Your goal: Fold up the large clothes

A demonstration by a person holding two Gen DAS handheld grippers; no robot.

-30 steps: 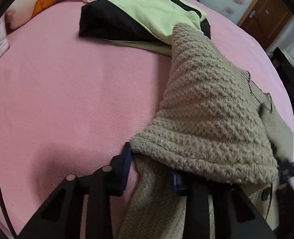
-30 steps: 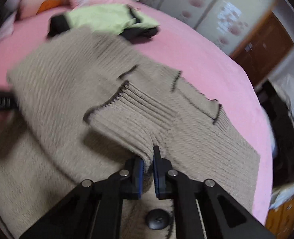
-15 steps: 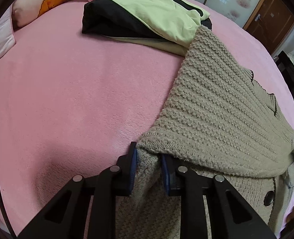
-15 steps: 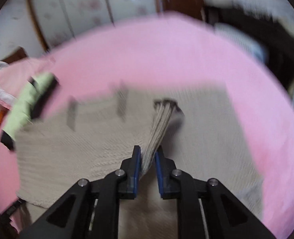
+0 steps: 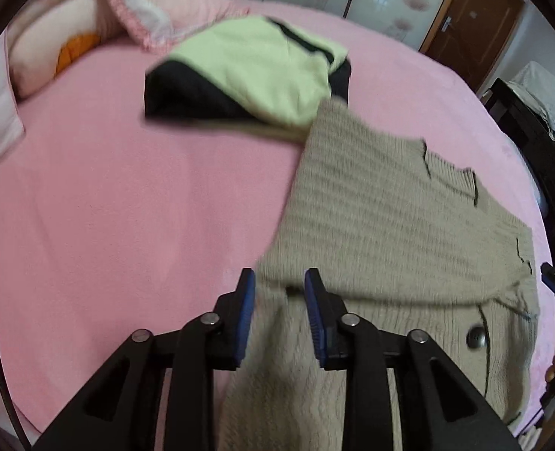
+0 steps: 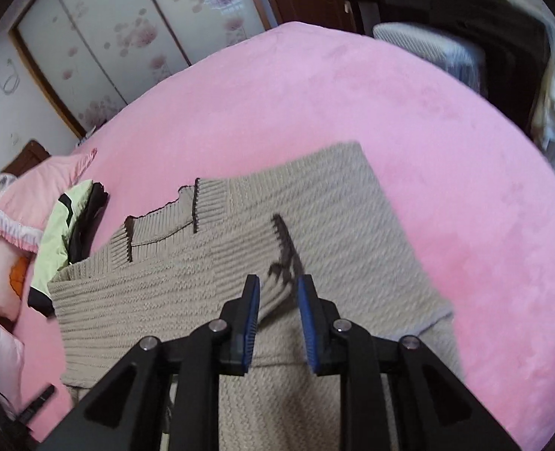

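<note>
A beige knit cardigan (image 5: 382, 225) with dark trim lies on the pink bed (image 5: 127, 206), its top part folded over the lower part; a dark button (image 5: 476, 336) shows near the fold. My left gripper (image 5: 279, 282) is open just above the folded edge, holding nothing. In the right wrist view the cardigan (image 6: 210, 285) lies flat with a ribbed cuff (image 6: 281, 251) on top. My right gripper (image 6: 279, 285) is open, its jaws either side of the cuff end, which lies loose.
A folded green and black garment (image 5: 247, 75) lies beyond the cardigan, touching its far corner; it shows in the right wrist view (image 6: 67, 225). Pink pillows (image 5: 89, 34) sit at the bed's head. Dark furniture (image 5: 533, 139) stands to the right of the bed.
Both grippers have opened and let go of the cardigan. The folded part now lies flat on the lower part. Both grippers have pulled back a little.
</note>
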